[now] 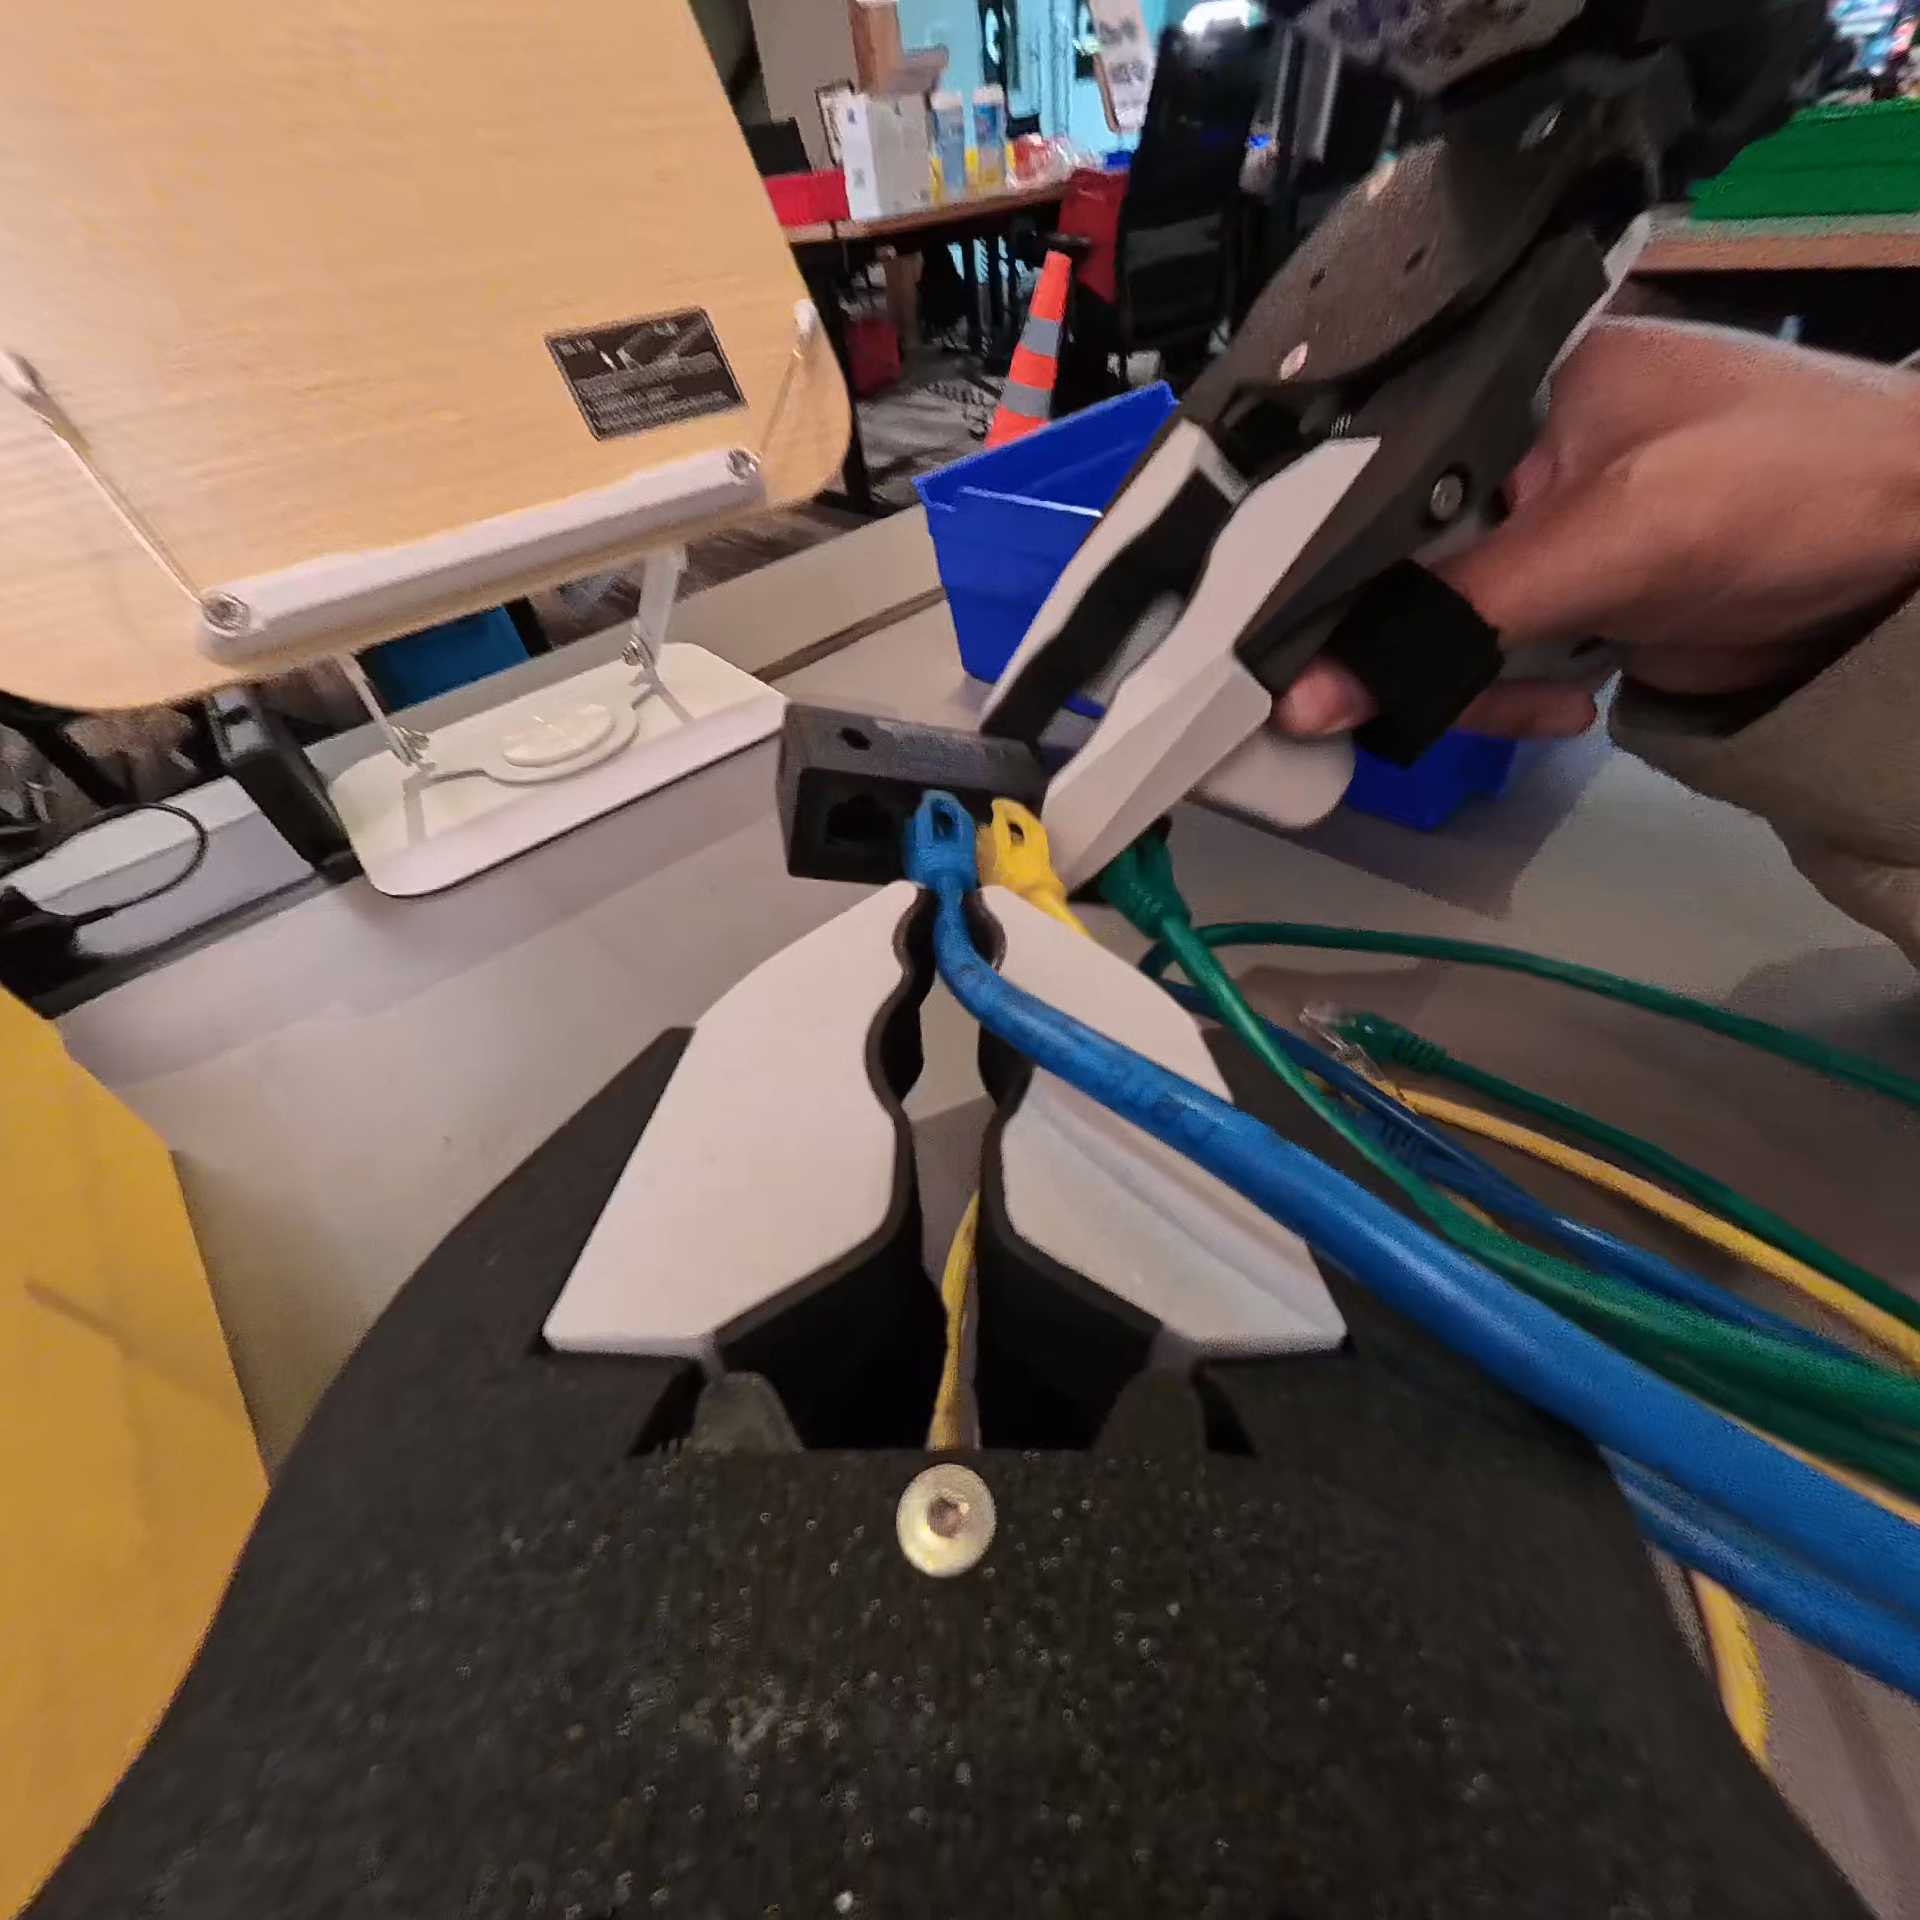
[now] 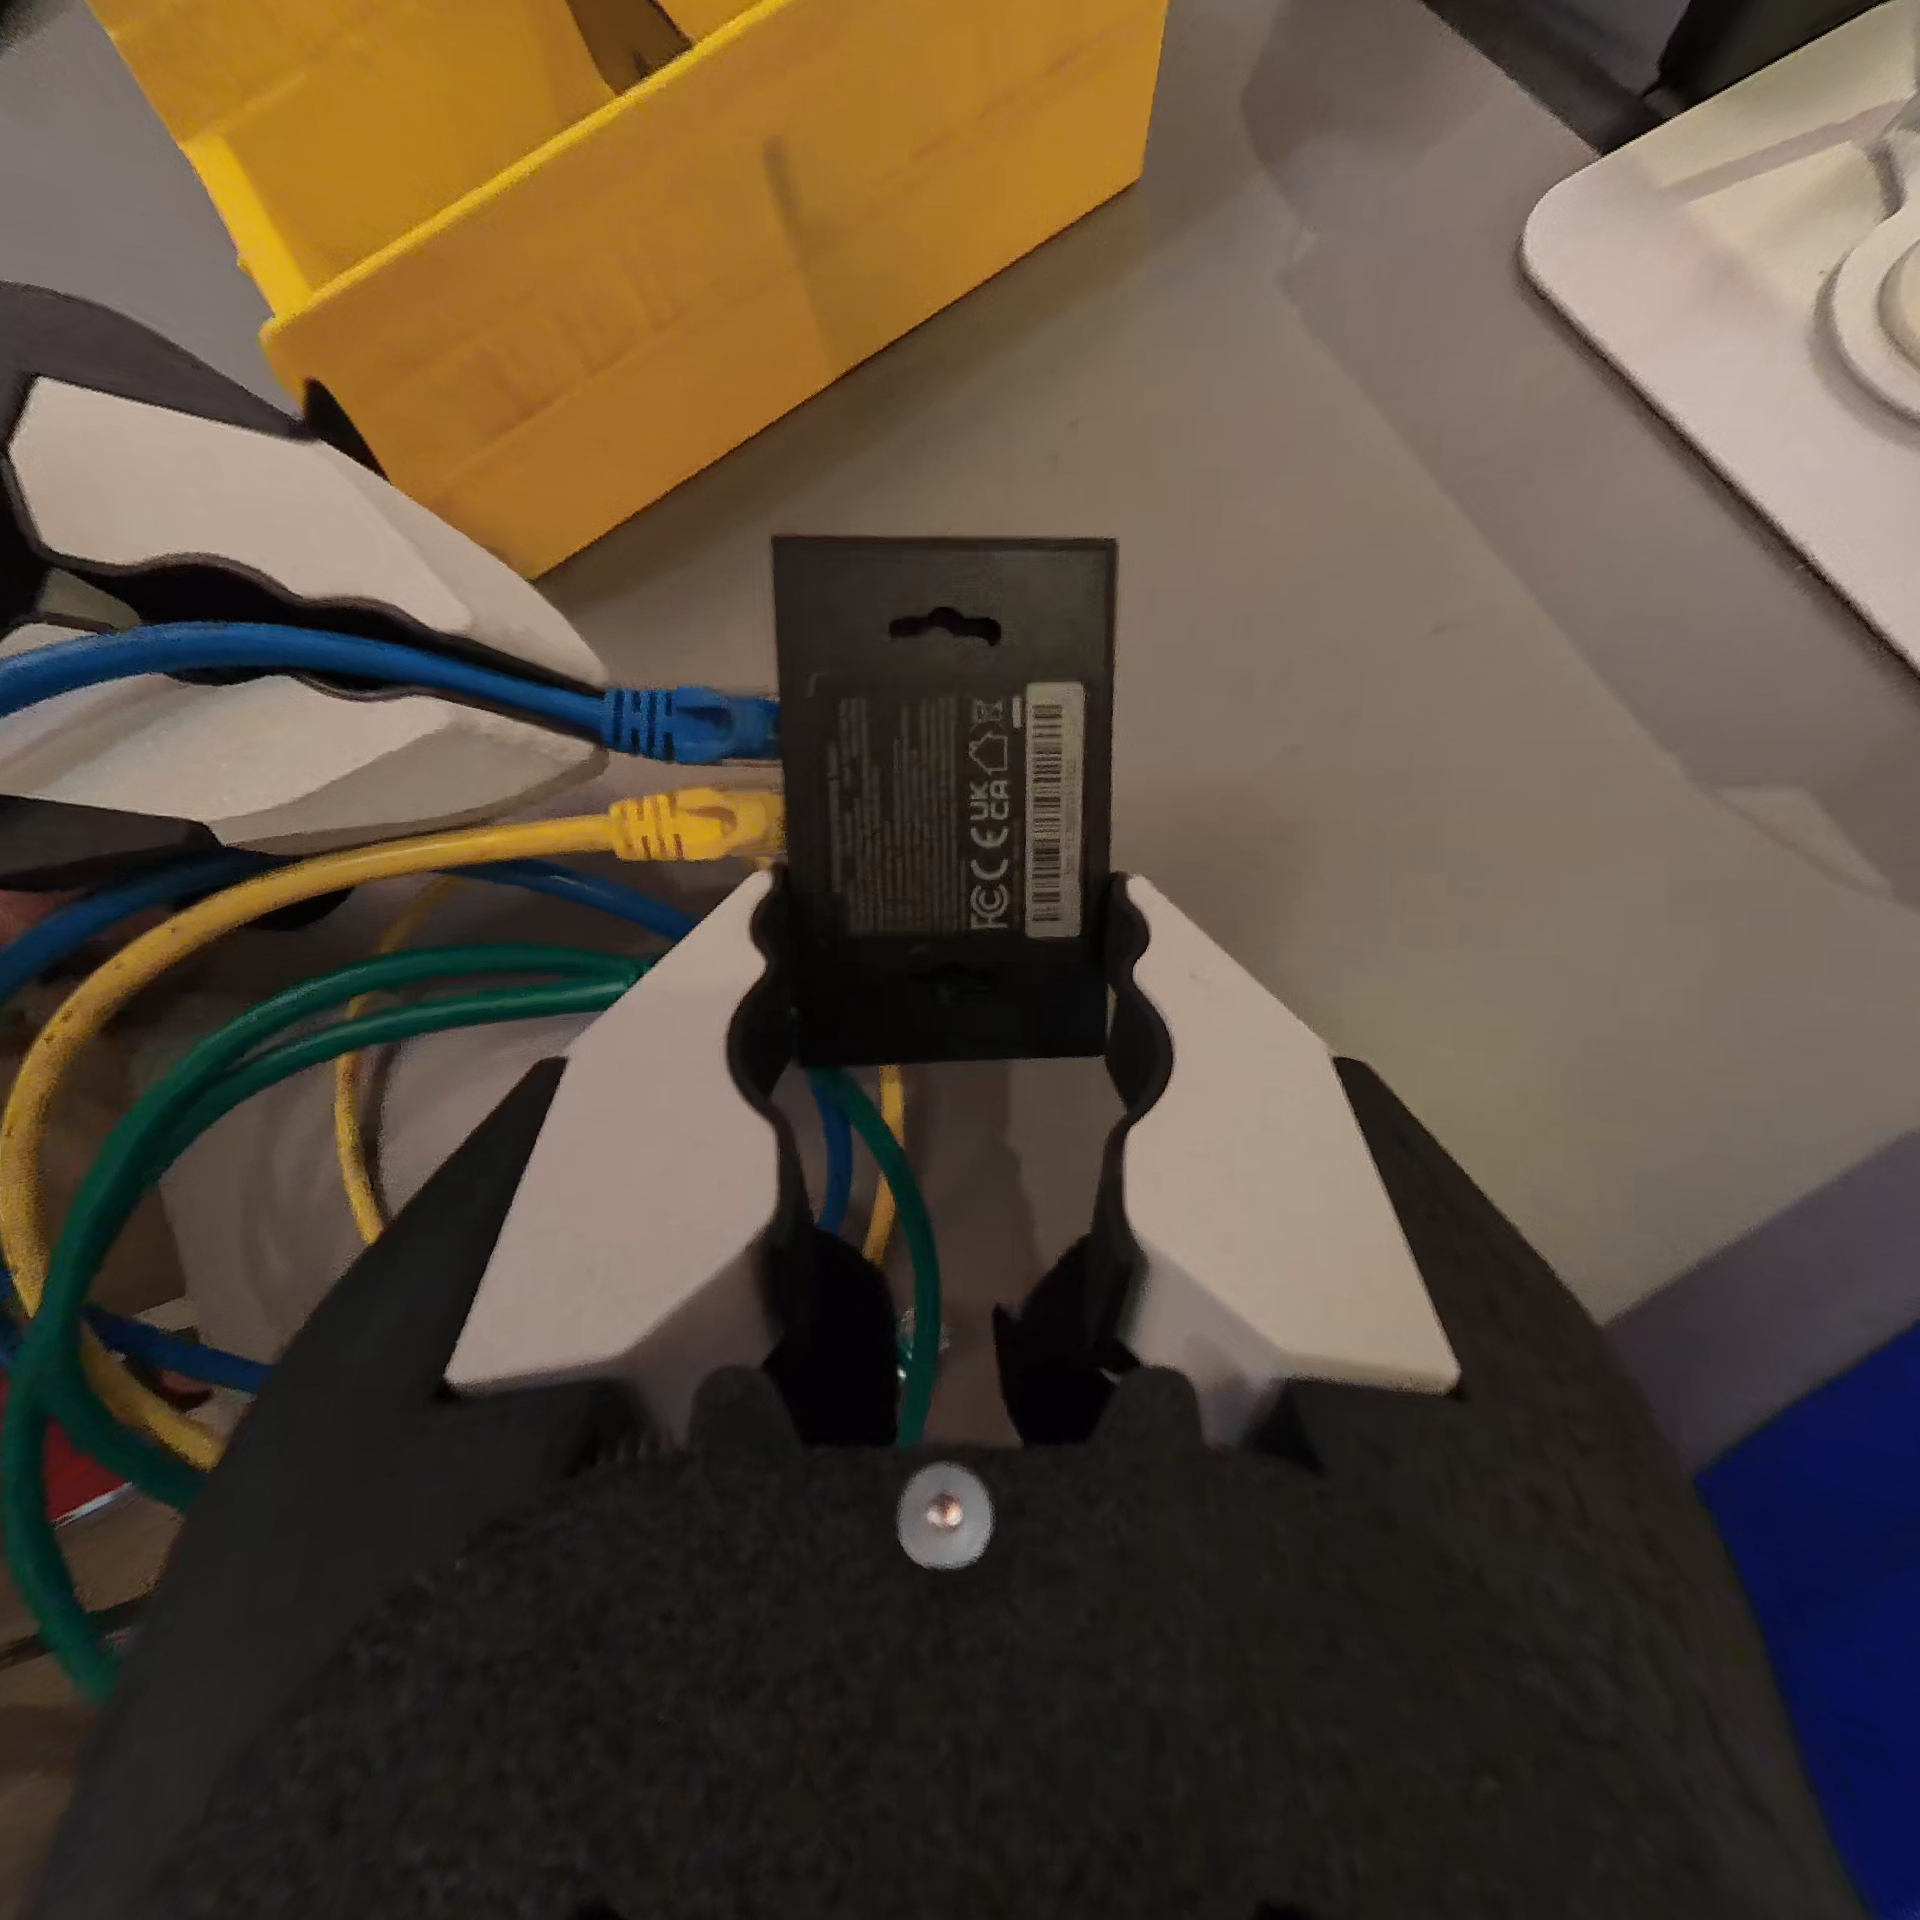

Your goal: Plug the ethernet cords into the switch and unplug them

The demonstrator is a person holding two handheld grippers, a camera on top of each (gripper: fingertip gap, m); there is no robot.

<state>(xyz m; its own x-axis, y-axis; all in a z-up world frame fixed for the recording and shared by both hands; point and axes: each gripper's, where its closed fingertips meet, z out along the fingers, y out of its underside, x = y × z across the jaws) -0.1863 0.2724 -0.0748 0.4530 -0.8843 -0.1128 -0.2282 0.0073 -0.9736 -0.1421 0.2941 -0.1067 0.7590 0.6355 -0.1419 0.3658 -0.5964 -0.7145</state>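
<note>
The black switch (image 1: 862,800) lies on the grey table, label side up in the right wrist view (image 2: 935,748). My right gripper (image 2: 945,935) is shut on its near end, one finger on each side; it also shows in the left wrist view (image 1: 1039,800). A blue cord (image 1: 940,842), a yellow cord (image 1: 1013,842) and a green cord (image 1: 1138,878) sit in the switch's ports. My left gripper (image 1: 951,920) is shut on the blue cord (image 2: 686,722) just behind its plug. The yellow plug (image 2: 696,821) sits beside it. The green plug is hidden in the right wrist view.
A loose green plug (image 1: 1371,1039) lies among tangled cords on the right. A yellow bin (image 2: 675,260) stands behind the switch, a blue bin (image 1: 1029,520) at the far side. A tilted wooden board (image 1: 364,312) on a white stand (image 1: 582,758) is at the left.
</note>
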